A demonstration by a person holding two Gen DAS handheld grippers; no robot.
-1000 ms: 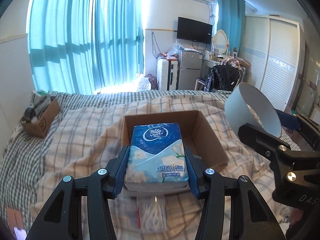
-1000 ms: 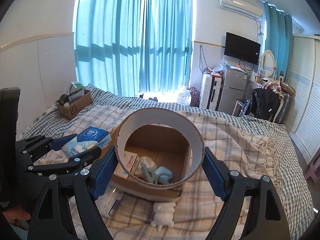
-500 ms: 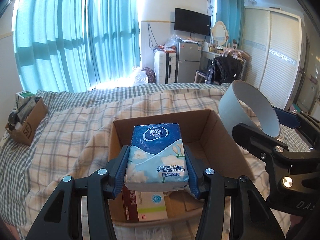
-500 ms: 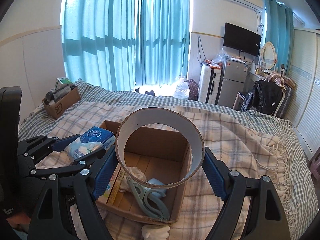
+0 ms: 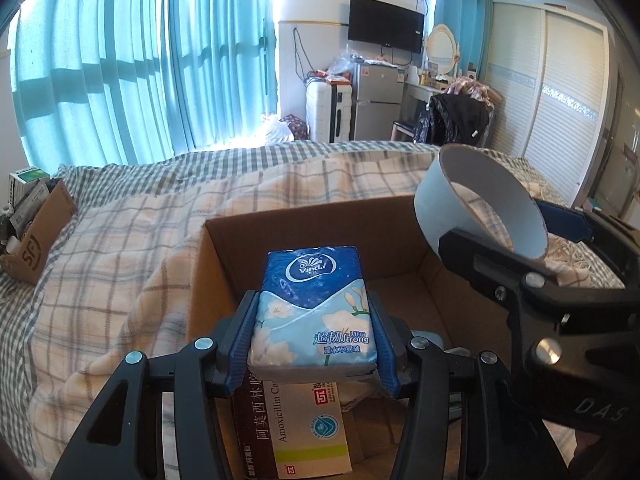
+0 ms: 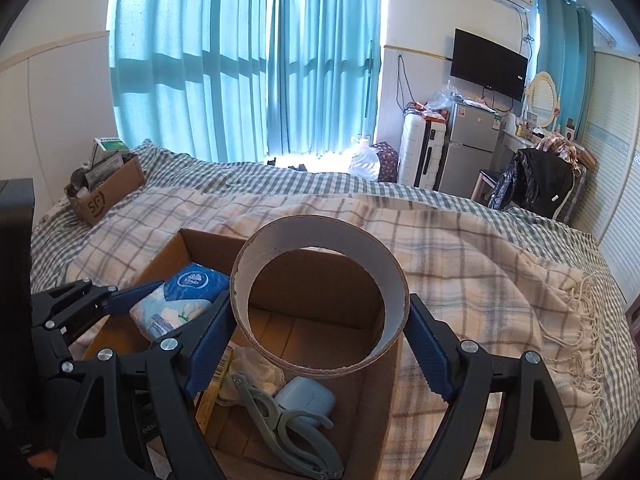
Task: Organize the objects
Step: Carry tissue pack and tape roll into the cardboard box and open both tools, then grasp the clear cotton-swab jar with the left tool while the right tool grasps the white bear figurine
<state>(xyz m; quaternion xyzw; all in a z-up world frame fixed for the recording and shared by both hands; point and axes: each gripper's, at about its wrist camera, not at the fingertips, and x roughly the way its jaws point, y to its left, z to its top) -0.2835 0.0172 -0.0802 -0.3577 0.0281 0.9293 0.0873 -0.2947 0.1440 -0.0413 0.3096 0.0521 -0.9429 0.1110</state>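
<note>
Both claws full over the checked blanket (image 6: 460, 248): my left claw (image 5: 312, 336) clamps the blue tissue pack (image 5: 314, 304), my right claw (image 6: 320, 344) grips the wide cardboard ring (image 6: 320, 240), open brown carton (image 5: 320, 216) just below, turquoise curtains (image 6: 240, 60) ahead.

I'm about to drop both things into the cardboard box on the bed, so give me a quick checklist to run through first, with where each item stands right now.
1. Left tool clamped on the tissue pack: ok.
2. Right tool clamped on the cardboard ring: ok.
3. Tissue pack over the open box: ok.
4. Ring over the box opening: ok.
5. Free floor space in the box: ok at the far end; the near end holds the medicine carton, the clip and the small case.
6. Clearance between the two tools during the drop: cannot tell; they are close side by side.
</note>
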